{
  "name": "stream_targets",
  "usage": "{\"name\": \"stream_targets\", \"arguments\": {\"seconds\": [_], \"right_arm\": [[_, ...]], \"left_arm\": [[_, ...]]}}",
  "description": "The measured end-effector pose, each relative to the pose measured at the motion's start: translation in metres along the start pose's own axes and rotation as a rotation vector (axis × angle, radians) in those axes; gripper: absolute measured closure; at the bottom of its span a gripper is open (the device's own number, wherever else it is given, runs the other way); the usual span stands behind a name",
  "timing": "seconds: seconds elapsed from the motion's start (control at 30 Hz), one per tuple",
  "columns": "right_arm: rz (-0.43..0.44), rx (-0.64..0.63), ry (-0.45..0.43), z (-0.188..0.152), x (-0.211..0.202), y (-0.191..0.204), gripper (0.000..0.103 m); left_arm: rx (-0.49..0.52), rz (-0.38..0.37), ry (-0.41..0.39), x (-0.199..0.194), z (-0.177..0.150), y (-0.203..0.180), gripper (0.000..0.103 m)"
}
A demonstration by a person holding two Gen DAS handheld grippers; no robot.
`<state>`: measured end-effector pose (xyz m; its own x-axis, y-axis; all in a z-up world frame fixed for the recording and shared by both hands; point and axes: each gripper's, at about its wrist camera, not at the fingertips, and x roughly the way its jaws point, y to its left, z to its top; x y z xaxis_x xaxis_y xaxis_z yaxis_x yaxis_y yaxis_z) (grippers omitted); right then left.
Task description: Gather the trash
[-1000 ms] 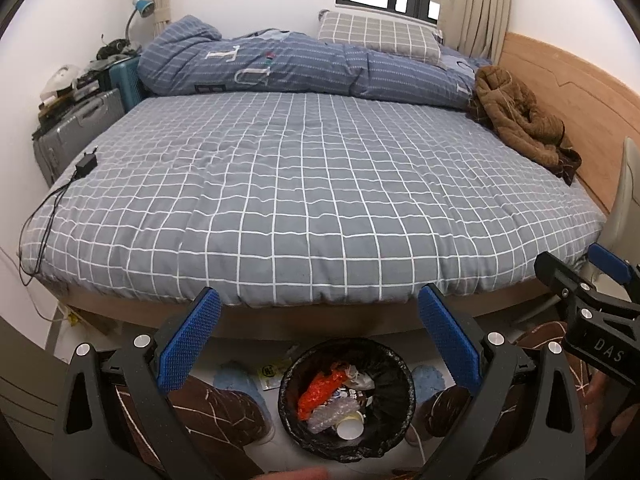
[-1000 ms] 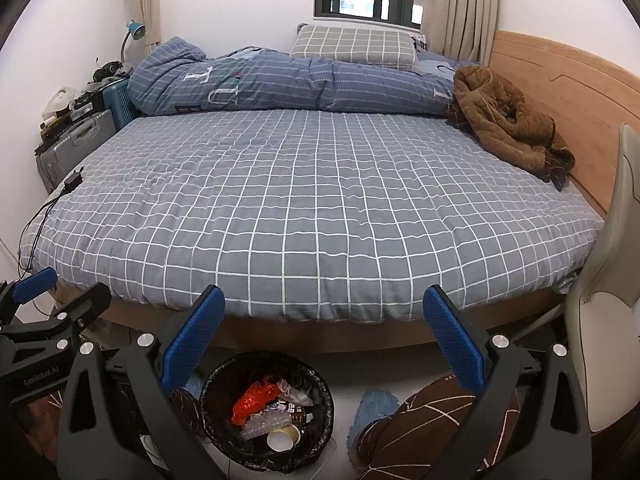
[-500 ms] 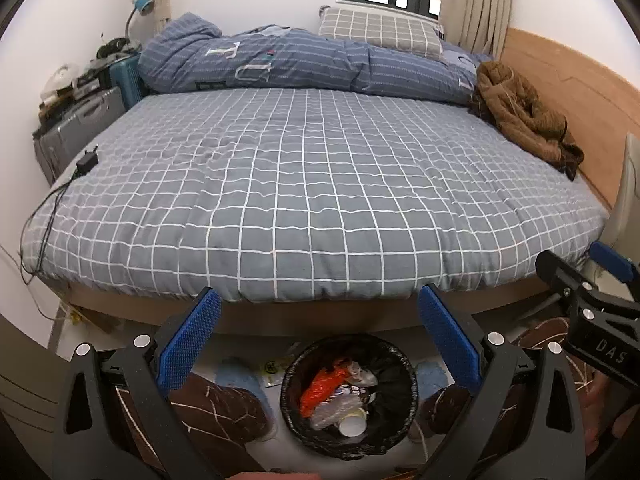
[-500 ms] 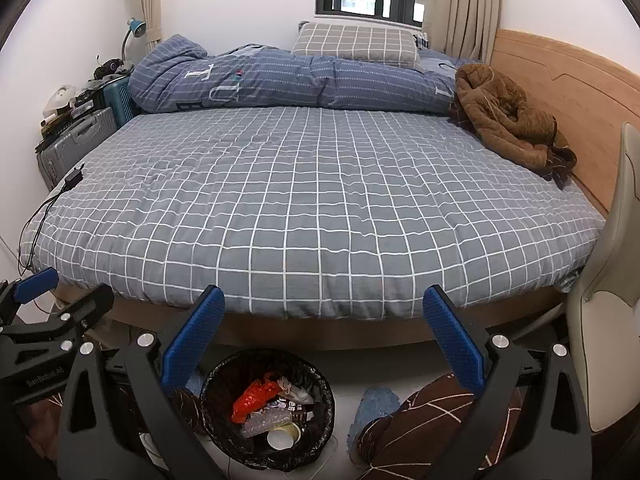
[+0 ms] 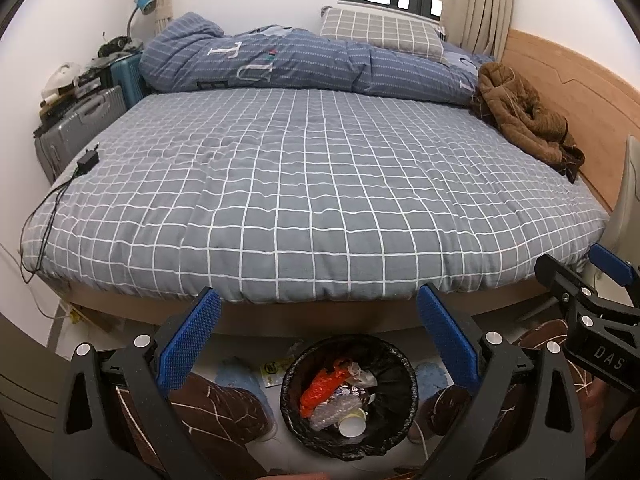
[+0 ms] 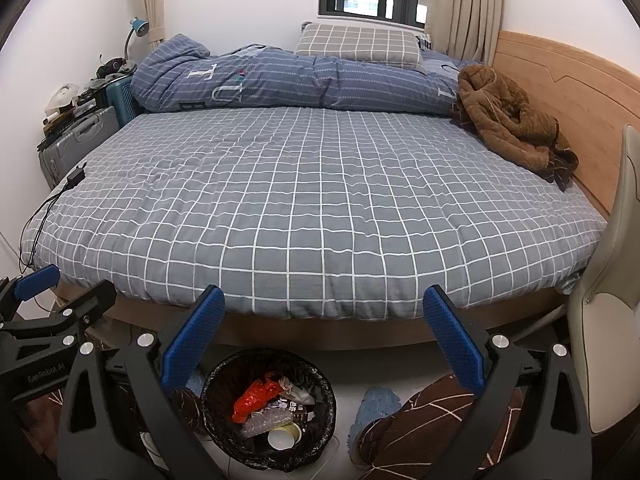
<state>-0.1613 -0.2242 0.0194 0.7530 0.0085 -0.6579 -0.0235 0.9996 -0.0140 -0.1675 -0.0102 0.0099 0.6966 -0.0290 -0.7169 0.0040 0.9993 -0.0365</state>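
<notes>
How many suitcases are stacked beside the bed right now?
2: a grey suitcase at the bed's left edge, and a teal suitcase just behind it, nearer the lamp. Clutter on top may hide more.

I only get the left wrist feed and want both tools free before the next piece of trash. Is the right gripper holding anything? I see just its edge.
Observer: No. In its own view the right gripper is open, with nothing between its blue pads.
Operator: Good. There's a pale sliver at my far right edge. What is it?
Observer: It is the back of a beige chair, standing upright by the near right corner of the bed.
</notes>
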Motion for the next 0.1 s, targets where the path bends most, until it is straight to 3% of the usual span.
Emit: {"name": "stream_targets", "arguments": {"seconds": [0.1], "right_arm": [[0.001,0.0,0.0,-0.0001,-0.0001,0.0001,0.008]], "left_arm": [[0.0,0.003,0.0,0.0003,-0.0001,0.0003,0.007]]}}
